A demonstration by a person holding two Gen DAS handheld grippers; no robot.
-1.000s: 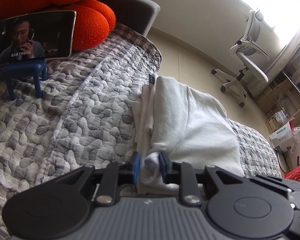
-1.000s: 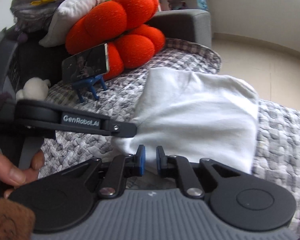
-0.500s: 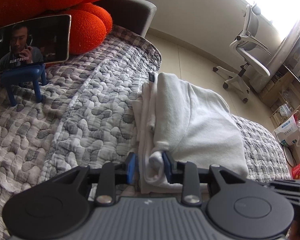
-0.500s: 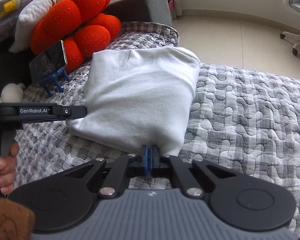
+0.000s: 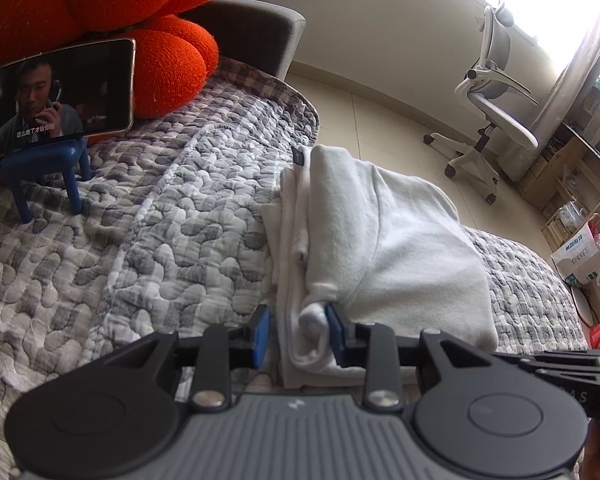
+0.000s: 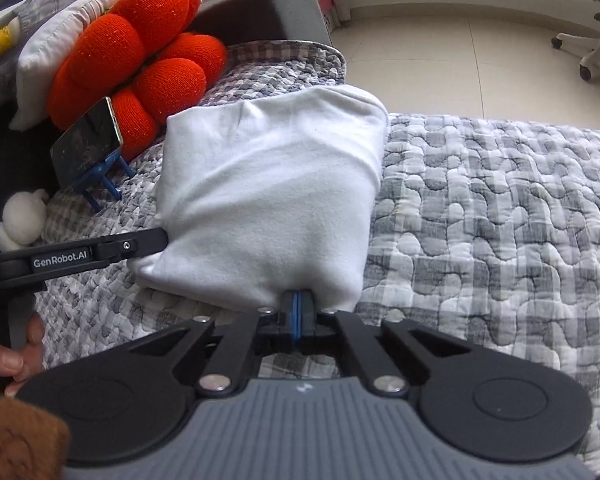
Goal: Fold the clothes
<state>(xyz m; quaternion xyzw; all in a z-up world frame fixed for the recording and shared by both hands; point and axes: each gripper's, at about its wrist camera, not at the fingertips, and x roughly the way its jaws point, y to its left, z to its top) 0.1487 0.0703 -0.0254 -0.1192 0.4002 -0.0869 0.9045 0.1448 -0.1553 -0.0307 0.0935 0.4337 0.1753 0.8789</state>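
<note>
A folded white garment [image 5: 400, 240] [image 6: 276, 184] lies on the grey quilted cover [image 5: 160, 240] [image 6: 480, 220]. My left gripper [image 5: 298, 332] straddles the thick stacked edge at the garment's near left corner. Its right pad touches the cloth and its left pad stands a little off it, so the jaws are open. In the right wrist view the left gripper's finger [image 6: 140, 246] reaches the same corner from the left. My right gripper [image 6: 296, 304] is shut, its tips tucked into the garment's near edge, which dimples around them.
A phone on a small blue stand [image 5: 60, 88] [image 6: 88, 148] leans against an orange cushion [image 5: 168, 72] [image 6: 140, 60] at the back left. A white plush toy [image 6: 20, 220] and a hand [image 6: 4, 360] are at the left. An office chair [image 5: 496, 108] stands on the floor beyond the cover's edge.
The left jaws, pinched on the cloth's corner before, have spread apart around it. The right gripper slid rightward along the garment's near edge and its jaws came together there.
</note>
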